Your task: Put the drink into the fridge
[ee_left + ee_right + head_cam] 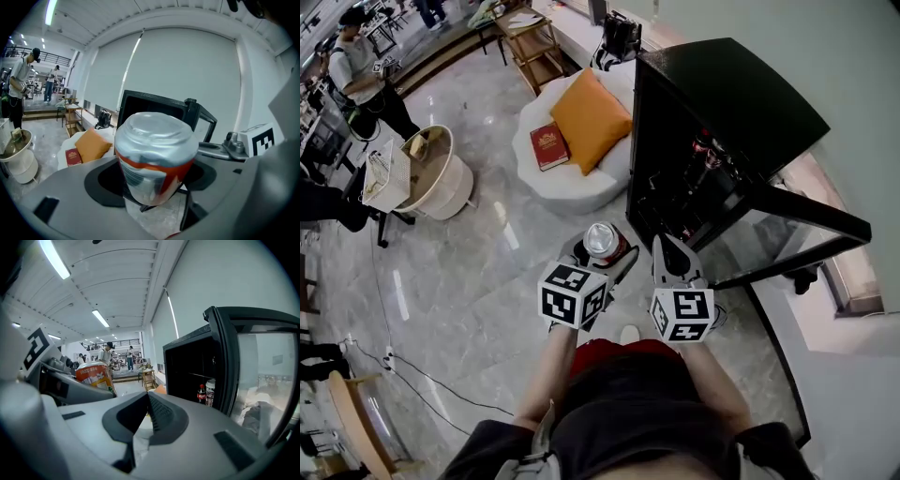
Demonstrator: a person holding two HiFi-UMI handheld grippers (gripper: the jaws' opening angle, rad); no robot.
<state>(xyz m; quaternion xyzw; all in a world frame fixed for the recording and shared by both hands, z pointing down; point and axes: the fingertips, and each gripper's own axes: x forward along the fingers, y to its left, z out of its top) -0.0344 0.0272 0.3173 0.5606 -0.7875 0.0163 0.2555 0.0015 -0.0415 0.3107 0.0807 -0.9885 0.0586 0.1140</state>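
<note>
We've got the drink can [154,159] upright, clamped in our left hand-held gripper [603,253]. The right hand-held gripper [664,251] is pinched closed, empty. The open fridge [722,122] sits ahead, slightly right of the can.

Red-and-silver drink can [154,159] upright before open black fridge [741,103], seemingly stocked.

I stand in a big office lounge, with a soft white seat [572,183] beside the black fridge [722,122] and people [361,70] far off from it.
</note>
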